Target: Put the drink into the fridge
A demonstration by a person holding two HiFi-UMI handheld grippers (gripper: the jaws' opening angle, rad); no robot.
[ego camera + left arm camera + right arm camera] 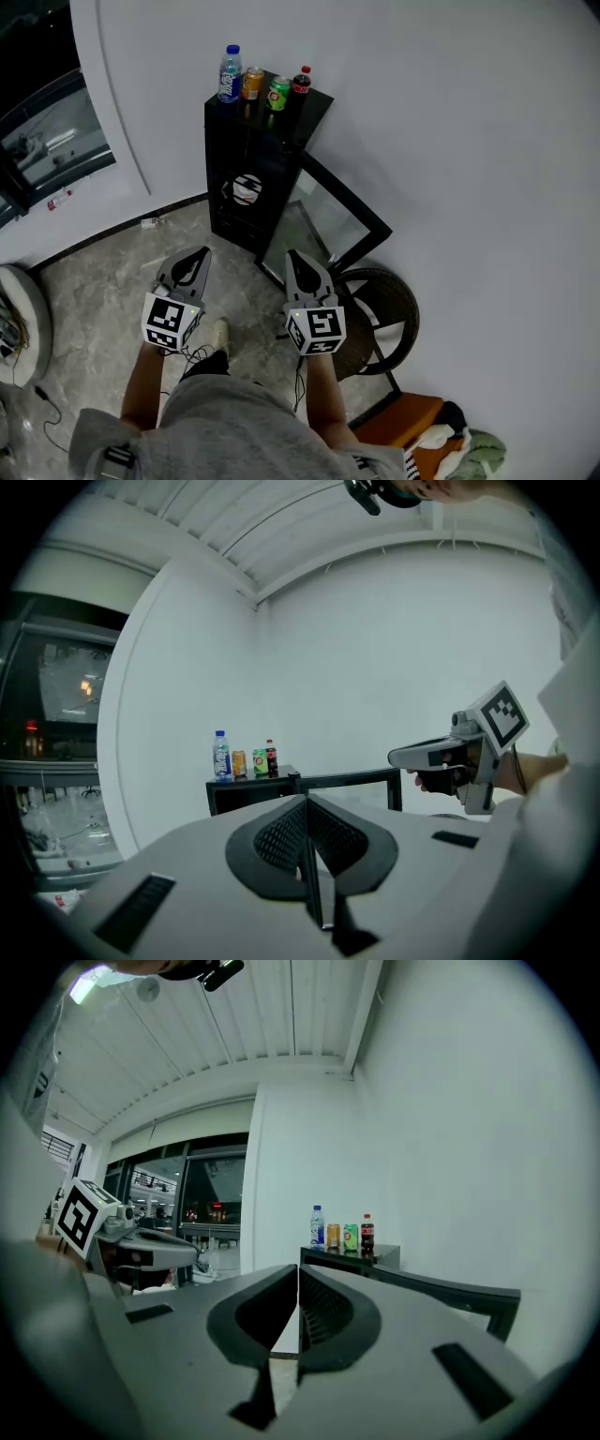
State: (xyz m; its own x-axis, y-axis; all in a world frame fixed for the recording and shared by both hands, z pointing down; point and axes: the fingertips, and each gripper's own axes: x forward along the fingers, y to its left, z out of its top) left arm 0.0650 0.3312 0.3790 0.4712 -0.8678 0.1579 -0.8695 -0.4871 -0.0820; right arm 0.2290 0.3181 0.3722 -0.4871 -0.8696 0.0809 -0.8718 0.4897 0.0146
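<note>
Close in on the fridge (246, 169) with left gripper (198, 255) and right gripper (296, 256), both clenched, empty; aim for drinks (263, 84) along its top's rear edge, well apart; spread one claw early; avoid the open door (349, 195).

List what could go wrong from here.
1. The drinks stand packed together on the fridge; taking one could topple a neighbour.
2. The open door juts toward the right gripper; an arm could bump it.
3. Its jaws and those of the left gripper are shut; they must open before grasping.
</note>
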